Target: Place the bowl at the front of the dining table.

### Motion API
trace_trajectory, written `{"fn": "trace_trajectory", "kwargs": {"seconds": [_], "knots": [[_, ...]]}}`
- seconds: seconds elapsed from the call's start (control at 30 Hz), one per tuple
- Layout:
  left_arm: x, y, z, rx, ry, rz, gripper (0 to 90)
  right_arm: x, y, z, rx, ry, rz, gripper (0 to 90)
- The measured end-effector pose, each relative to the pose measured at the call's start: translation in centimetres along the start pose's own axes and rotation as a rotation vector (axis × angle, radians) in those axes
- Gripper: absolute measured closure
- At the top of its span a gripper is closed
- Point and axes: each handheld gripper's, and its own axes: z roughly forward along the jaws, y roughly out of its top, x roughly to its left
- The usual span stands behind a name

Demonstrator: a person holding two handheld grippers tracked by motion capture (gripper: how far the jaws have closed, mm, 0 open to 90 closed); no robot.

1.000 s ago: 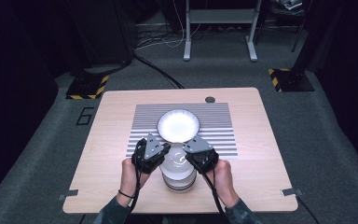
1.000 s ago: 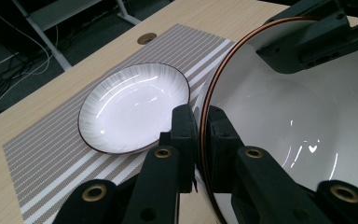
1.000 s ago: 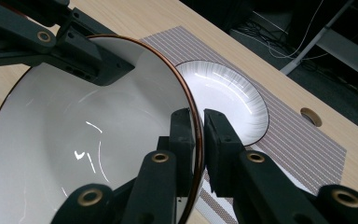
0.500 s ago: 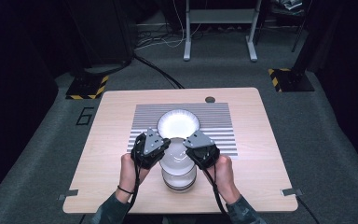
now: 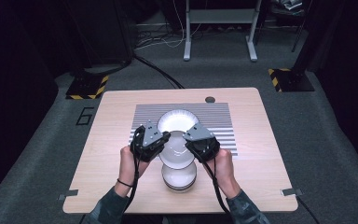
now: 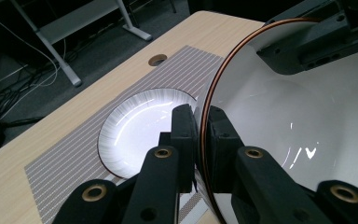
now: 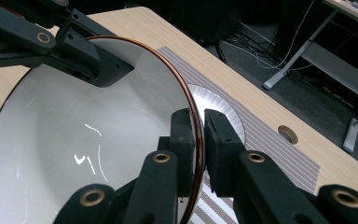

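I have a white bowl (image 5: 176, 150) lifted between both grippers, above the near middle of the counter (image 5: 112, 140). My left gripper (image 6: 200, 126) pinches the bowl's brown rim edge-on: one of its fingers (image 6: 184, 133) sits outside the wall, the other inside, both closed tight against it. My right gripper (image 7: 196, 135) grips the opposite side of the rim the same way, one finger inside the bowl and one outside, clamped narrow on the thin edge. In the left gripper view the right gripper shows across the bowl at its far rim, and the right gripper view shows the left one likewise.

In the high view the held bowl hangs between my two hands, over a stack of bowls (image 5: 179, 176) that stands on the counter near its front edge. Just beyond the held bowl, a plate (image 5: 176, 119) lies flat on the striped mat (image 5: 219, 122). Through the left gripper view the plate sits just past the fingers, lower than the held rim. A round hole (image 5: 209, 99) marks the counter beyond the mat.
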Motion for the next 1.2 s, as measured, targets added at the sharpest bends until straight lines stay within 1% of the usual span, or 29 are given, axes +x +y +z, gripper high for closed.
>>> {"fn": "trace_trajectory", "kwargs": {"seconds": [0.03,0.2,0.37,0.43,0.53,0.57,0.77,0.8,0.87,0.93,1.0,1.2], "knots": [[0.1,0.1,0.0,0.000,-0.003,-0.004,83.4,-0.1,0.1,0.1,0.001,0.000,0.003,82.3],[0.6,0.5,0.3,-0.001,0.003,0.008,83.4,-0.4,0.4,0.4,0.000,-0.010,0.002,82.4],[1.0,0.7,0.9,0.000,-0.002,0.005,83.4,-0.9,0.6,0.9,0.002,-0.011,0.001,82.5],[1.2,0.7,1.2,0.005,-0.001,0.013,83.4,-1.0,0.6,1.2,0.004,-0.015,-0.006,82.6],[1.6,0.8,1.6,0.007,-0.002,0.011,83.4,-1.3,0.7,1.6,0.009,-0.016,0.000,82.6],[1.7,0.9,1.7,0.006,-0.001,0.009,83.3,-1.3,0.7,1.7,0.010,-0.017,0.009,82.5],[2.2,1.0,2.3,0.005,0.006,0.010,83.3,-1.8,1.0,2.6,0.014,-0.020,0.013,82.5],[2.4,1.0,2.4,0.006,0.009,0.017,83.2,-1.8,1.0,2.7,0.015,-0.019,0.012,82.5],[2.6,1.1,2.6,0.009,0.008,0.015,83.2,-2.0,1.0,3.0,0.010,-0.019,0.014,82.5],[2.8,1.1,2.9,0.008,0.008,0.020,83.1,-2.2,1.0,3.3,0.009,-0.016,0.025,82.4],[3.0,1.1,3.2,0.011,0.011,0.023,83.2,-2.4,1.1,3.6,0.012,-0.017,0.022,82.4],[3.7,1.0,4.4,0.019,0.012,0.008,83.1,-3.0,1.1,4.9,0.030,-0.018,0.022,82.4]]}}
